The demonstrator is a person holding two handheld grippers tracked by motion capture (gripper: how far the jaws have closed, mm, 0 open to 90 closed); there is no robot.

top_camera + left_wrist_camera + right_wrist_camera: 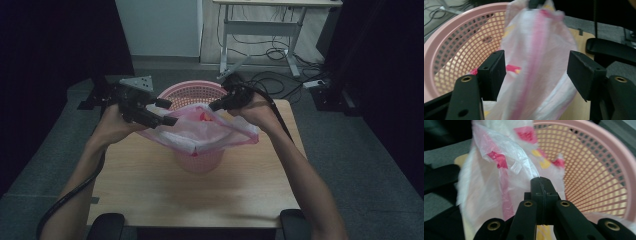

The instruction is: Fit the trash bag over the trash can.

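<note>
A pink mesh basket (192,90) stands on the wooden table (200,200), with a thin pink-and-white plastic bag (200,132) stretched over its near side. My left gripper (167,112) is at the bag's left edge. In the left gripper view the left gripper (536,75) is open, and the bag (536,50) hangs between the jaws without touching the pads. My right gripper (215,106) holds the bag's far right rim. In the right gripper view its jaws (541,187) are pressed together on the bag (489,182), in front of the basket (599,170).
Beyond the table, a white desk frame (260,30) stands on the grey floor with loose cables (280,80) around it. Two black pads (105,225) sit at the table's near corners. Dark curtains close off both sides.
</note>
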